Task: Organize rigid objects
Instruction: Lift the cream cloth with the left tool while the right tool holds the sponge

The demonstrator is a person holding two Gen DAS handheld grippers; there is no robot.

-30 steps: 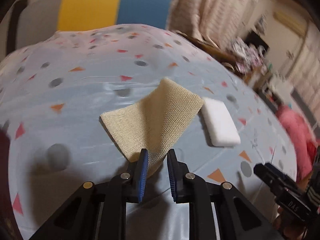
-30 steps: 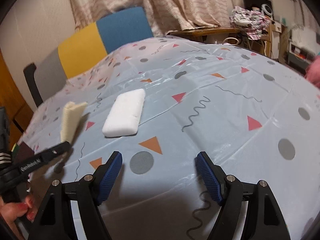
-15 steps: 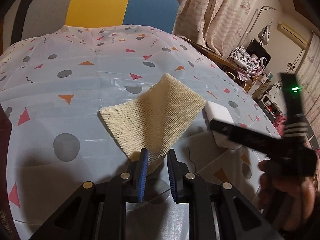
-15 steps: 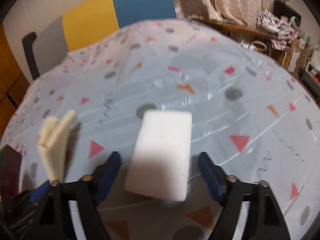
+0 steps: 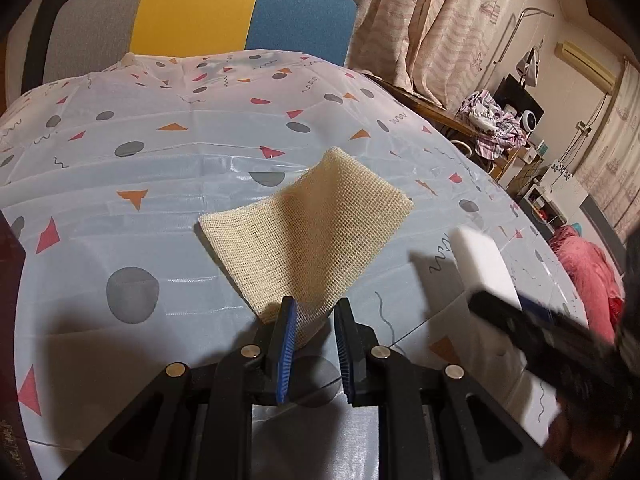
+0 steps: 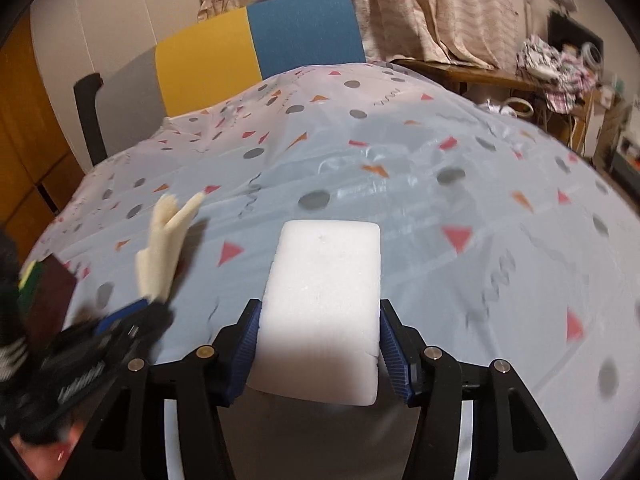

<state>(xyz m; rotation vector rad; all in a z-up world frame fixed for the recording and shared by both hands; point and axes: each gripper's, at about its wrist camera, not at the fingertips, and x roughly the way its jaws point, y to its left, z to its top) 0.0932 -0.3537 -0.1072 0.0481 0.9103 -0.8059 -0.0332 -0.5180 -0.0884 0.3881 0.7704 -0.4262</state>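
A beige mesh scrubbing cloth (image 5: 308, 232) is held up over the patterned tablecloth (image 5: 140, 168), and my left gripper (image 5: 314, 312) is shut on its near corner. From the right wrist view the same cloth (image 6: 164, 240) shows edge-on at the left, above the left gripper (image 6: 132, 316). A white foam block (image 6: 324, 300) lies lengthwise between the jaws of my right gripper (image 6: 320, 320). Those jaws are closing, and both blue pads touch the block's long sides. In the left wrist view the white block (image 5: 480, 260) sticks out of the blurred right gripper (image 5: 504, 308).
A dark maroon object (image 6: 52, 300) with a green and yellow piece (image 6: 28, 280) beside it sits at the table's left edge. A grey, yellow and blue chair (image 6: 256, 48) stands behind the table. A cluttered desk (image 6: 552, 64) and curtains fill the right background.
The right gripper swung in from the right over the white block and its jaws narrowed onto the block's sides. The left gripper kept still with the cloth.
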